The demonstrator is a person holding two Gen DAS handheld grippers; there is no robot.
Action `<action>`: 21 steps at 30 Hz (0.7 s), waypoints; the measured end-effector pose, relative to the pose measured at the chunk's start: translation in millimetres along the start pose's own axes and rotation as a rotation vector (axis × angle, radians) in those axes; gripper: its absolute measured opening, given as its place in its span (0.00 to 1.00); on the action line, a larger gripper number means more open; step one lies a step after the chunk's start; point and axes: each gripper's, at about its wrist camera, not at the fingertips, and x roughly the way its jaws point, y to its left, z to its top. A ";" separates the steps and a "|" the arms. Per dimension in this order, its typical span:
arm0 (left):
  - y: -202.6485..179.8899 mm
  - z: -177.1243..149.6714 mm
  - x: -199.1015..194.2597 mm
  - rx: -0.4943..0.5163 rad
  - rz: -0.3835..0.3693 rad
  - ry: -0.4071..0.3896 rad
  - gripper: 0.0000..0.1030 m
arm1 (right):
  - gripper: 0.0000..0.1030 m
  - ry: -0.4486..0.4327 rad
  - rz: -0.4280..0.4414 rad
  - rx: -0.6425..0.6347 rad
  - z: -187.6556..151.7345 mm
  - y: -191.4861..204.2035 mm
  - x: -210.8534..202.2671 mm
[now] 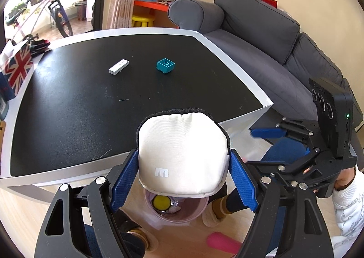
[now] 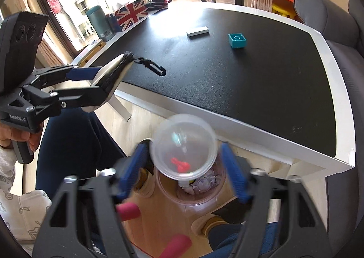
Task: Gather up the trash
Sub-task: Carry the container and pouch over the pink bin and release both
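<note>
The left tongs (image 1: 183, 178) clamp a white zippered pouch (image 1: 183, 151) by its two sides, the blue pads pressed against the fabric, and hold it above a pinkish translucent bin (image 1: 182, 212) that stands on the wooden floor just off the near edge of the black surface (image 1: 113, 98). A yellow round item (image 1: 162, 202) lies inside the bin. The right tongs (image 2: 184, 167) stand wide, and a clear plastic cup (image 2: 184, 146) sits between their blue fingers (image 2: 234, 178) over the same bin, with a gap showing on the right side; contact on the left side is blurred and cannot be told. Something small and red (image 2: 179, 164) shows through the cup. On the surface, well apart from both tongs, lie a white rectangular block (image 1: 118, 66) and a teal toy brick (image 1: 166, 66).
</note>
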 end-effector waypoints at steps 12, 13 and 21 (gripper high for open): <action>-9.3 -7.5 5.9 0.024 -0.014 0.033 0.73 | 0.92 -0.044 -0.034 0.060 1.4 -15.3 -15.3; -10.8 -8.7 7.1 0.028 -0.015 0.037 0.73 | 0.92 -0.045 -0.038 0.064 1.0 -16.6 -16.5; -22.0 -20.6 21.6 0.047 -0.030 0.080 0.73 | 0.92 -0.055 -0.058 0.083 -2.9 -22.2 -22.4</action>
